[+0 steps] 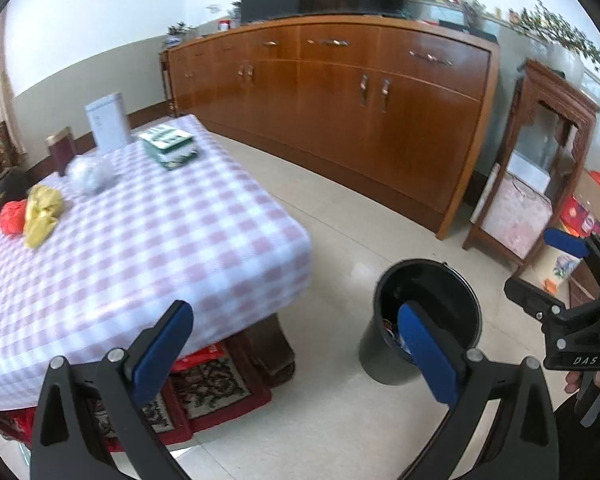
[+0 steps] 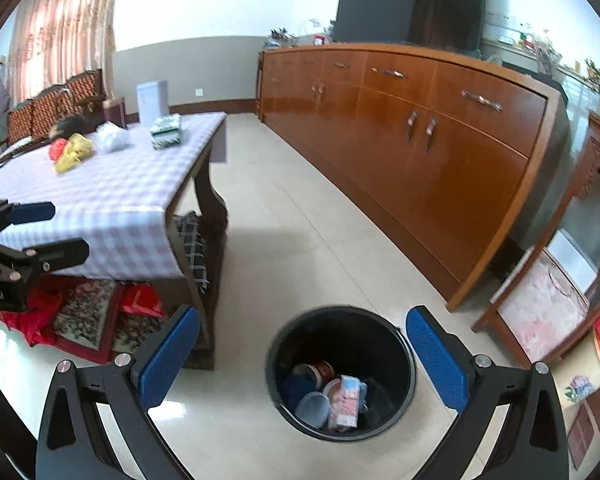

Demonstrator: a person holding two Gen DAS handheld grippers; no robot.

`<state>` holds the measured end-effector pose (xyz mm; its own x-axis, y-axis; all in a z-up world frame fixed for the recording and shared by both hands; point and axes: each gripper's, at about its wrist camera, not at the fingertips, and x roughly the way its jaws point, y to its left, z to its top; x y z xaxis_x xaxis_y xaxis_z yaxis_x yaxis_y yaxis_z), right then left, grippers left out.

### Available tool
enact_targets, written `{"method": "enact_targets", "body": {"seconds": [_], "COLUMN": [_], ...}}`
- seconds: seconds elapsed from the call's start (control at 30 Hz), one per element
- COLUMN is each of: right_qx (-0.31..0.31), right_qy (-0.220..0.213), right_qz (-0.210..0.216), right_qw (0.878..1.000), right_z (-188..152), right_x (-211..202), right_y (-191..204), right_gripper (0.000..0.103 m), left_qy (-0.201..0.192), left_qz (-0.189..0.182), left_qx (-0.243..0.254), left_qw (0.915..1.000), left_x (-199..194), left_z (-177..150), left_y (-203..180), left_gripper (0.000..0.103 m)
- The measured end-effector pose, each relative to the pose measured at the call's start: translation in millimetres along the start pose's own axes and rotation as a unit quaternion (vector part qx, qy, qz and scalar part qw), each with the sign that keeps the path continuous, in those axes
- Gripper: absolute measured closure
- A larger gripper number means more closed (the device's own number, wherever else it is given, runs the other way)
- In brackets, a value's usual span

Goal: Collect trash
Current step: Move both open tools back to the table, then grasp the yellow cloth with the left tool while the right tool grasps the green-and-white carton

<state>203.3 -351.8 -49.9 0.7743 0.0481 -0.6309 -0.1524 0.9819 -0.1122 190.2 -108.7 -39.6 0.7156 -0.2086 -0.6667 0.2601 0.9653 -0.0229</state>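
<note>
Trash (image 2: 332, 396) lies in black bin (image 2: 276, 376); both tools gape empty

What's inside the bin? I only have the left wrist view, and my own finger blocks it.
Observer: The black bin holds round lidded tubs and a pink packet.
Operator: Is the right gripper carrying anything?
Observer: No, the right gripper is open and empty above the bin.
Operator: And under the table?
Observer: A checked cloth hangs by the table's near leg.
</note>
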Motion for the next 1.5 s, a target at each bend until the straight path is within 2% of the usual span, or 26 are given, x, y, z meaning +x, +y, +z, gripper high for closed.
{"method": "enact_targets", "body": {"seconds": [0.3,0.47,0.67,0.83,1.07,1.3,1.5], "right_qx": [-0.001,-0.019,-0.021,-0.038,-0.063,-0.072,-0.066], "right_qy": [-0.039,-0.025,-0.029,-0.026,-0.012,0.009,0.039], "right_qz": [0.051,0.067,0.081,0.103,0.12,0.125,0.126], "right_qw": [0.998,0.997,0.996,0.994,0.991,0.99,0.989], "right_z": [34.8,52.5,80.8,109.8,152.7,196.3,220.5], "right_x": [-3.5,2.8,13.5,35.5,84.6,151.3,208.4], "right_y": [51.6,80.0,107.4,137.9,172.9,190.7,199.2], "right_gripper": [0.0,0.0,0.0,0.0,0.0,0.001,0.005], "left_qy": [-0.022,-0.036,-0.055,-0.048,-0.046,-0.023,-0.009], "left_qz": [0.048,0.075,0.129,0.163,0.188,0.19,0.19], "left_qx": [-0.038,-0.063,-0.095,-0.113,-0.14,-0.146,-0.145], "left_qw": [0.9979,0.9945,0.9856,0.979,0.9711,0.9707,0.9709], "left_x": [-27.4,-42.2,-57.5,-54.0,-28.9,17.4,55.8], "left_z": [-2.9,-4.0,-6.4,-3.0,12.2,35.5,56.1], "left_y": [55.4,92.5,142.7,180.2,235.0,272.1,290.4], "left_gripper": [0.0,0.0,0.0,0.0,0.0,0.001,0.001]}}
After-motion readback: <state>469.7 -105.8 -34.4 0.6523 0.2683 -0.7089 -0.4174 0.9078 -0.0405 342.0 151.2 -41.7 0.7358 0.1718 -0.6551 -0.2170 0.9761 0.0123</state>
